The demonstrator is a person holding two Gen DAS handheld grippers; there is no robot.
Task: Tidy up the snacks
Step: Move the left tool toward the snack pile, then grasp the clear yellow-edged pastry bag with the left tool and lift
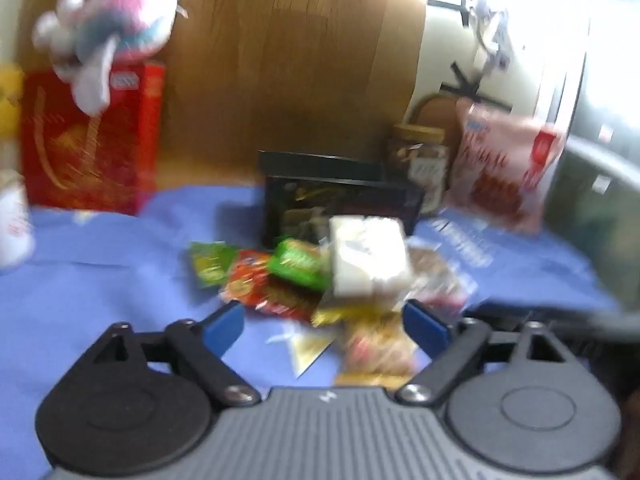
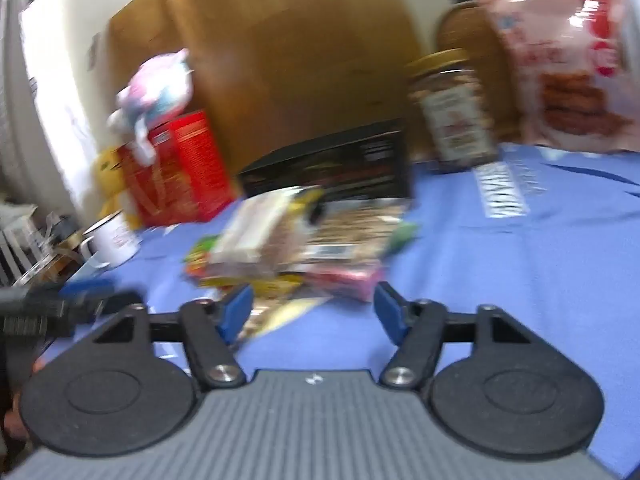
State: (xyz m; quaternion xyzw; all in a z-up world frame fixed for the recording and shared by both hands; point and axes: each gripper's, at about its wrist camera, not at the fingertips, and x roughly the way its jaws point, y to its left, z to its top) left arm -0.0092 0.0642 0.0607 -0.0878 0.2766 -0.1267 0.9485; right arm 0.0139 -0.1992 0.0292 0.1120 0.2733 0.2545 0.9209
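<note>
little looks sorted: the loose heap of bright foil and plastic snack packets (image 1: 320, 280) sits mid-frame on the blue cloth (image 1: 100, 300). left gripper (image 1: 324, 326) and right gripper (image 2: 314, 312) are both released, grasping nothing.

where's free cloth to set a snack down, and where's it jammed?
Free: the blue cloth between the red box, the white mug and the snack pile; also the wide stretch right of the pile, in front of the jar and pink bag. Crowded: the pile itself, tight against the black box, and the back row.
</note>
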